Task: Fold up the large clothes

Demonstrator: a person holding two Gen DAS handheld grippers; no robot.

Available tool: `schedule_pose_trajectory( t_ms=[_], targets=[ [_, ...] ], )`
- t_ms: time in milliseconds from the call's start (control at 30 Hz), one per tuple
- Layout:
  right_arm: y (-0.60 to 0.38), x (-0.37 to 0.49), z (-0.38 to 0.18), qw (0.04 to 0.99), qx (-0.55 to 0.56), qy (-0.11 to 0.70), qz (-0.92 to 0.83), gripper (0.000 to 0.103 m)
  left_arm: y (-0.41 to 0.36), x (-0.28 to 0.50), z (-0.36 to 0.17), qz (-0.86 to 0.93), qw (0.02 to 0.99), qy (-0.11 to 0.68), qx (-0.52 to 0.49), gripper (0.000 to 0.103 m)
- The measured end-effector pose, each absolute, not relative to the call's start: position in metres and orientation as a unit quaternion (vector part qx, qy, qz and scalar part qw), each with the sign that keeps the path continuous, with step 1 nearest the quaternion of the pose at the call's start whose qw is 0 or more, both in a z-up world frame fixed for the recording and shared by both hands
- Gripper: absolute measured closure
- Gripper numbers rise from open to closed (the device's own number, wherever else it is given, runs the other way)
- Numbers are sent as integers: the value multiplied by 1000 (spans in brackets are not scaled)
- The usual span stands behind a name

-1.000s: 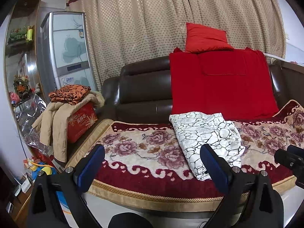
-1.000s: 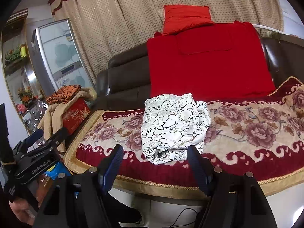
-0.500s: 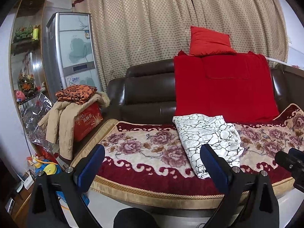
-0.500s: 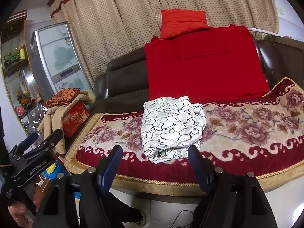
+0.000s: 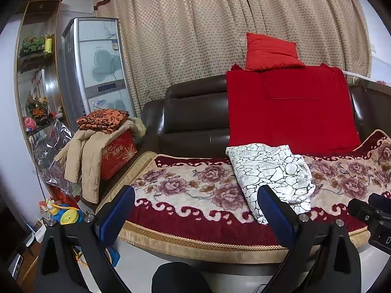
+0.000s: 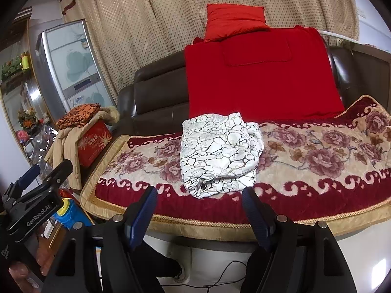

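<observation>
A folded white garment with a black crackle pattern lies on the floral sofa cover, near its front edge. My left gripper hangs open in front of the sofa, short of the garment and a little to its left, with nothing between its blue pads. My right gripper is also open and empty, just in front of the garment's near edge. Each gripper shows in the other's view: the right gripper at the right edge, the left gripper at the lower left, held by a hand.
A red blanket drapes the brown sofa back, with a red cushion on top. Left of the sofa stands a red box under a beige coat and an orange cloth. Toys lie on the floor; a fridge stands behind.
My left gripper has drawn back slightly from the sofa, so the scene looks a little smaller. The right gripper has hardly moved. The garment lies as before.
</observation>
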State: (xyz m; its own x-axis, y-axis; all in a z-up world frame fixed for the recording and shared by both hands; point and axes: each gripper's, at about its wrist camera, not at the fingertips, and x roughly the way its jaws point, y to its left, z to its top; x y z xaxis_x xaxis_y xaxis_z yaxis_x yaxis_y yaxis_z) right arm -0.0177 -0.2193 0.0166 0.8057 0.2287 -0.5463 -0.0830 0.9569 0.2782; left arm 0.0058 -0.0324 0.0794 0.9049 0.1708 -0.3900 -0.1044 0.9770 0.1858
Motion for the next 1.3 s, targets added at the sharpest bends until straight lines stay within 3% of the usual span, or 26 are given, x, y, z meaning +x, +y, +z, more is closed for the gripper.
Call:
schedule_pose_trajectory(
  t_ms=[1300],
  targets=[
    [-206,-13,9,936,123,319,87,28,-21,5,65,78,965,233,88,3]
  ],
)
